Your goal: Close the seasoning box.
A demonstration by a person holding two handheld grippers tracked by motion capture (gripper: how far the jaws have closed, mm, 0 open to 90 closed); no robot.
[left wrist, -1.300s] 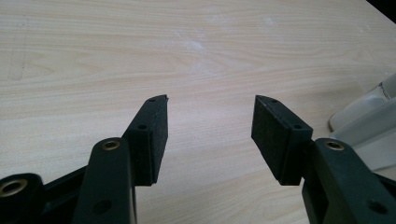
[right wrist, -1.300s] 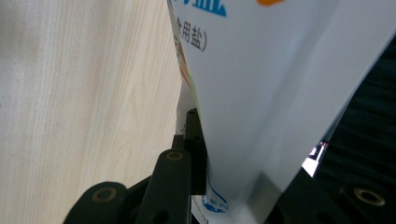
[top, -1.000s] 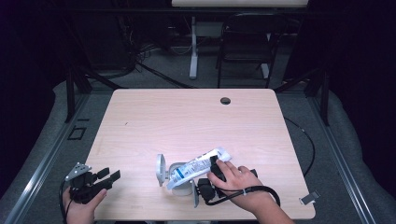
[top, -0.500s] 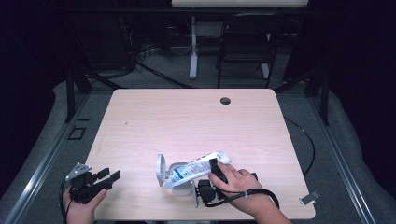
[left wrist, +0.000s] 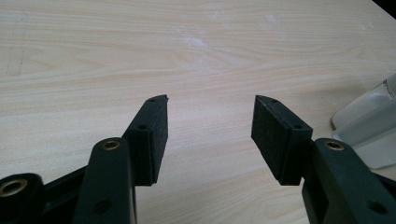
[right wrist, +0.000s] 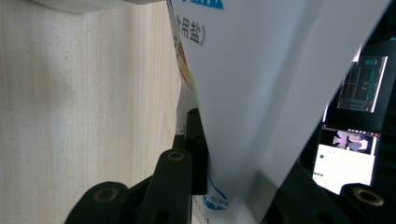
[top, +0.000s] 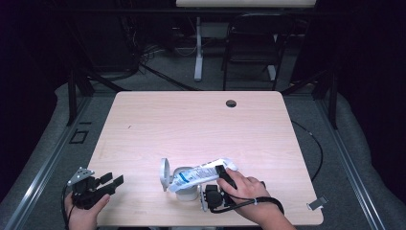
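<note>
While my left gripper (top: pixel 111 181) rests open at the near-left edge, my right gripper (top: pixel 221 173) clamps the bag (top: pixel 201 172) over the jar (top: pixel 186 188).

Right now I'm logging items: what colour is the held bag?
White with blue print, the bag; clearest in the high view.

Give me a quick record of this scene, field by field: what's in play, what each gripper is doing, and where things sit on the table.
Work in hand: white salt bag held tilted over a white container with its lid flipped open
Right gripper: shut on the bag's end, bag pinched between the jaws
Left gripper: open, nothing between the jaws, at the table's near left corner
Table: light wood, with a dark round hole near the far edge
Contents pouring: cannot tell
</note>
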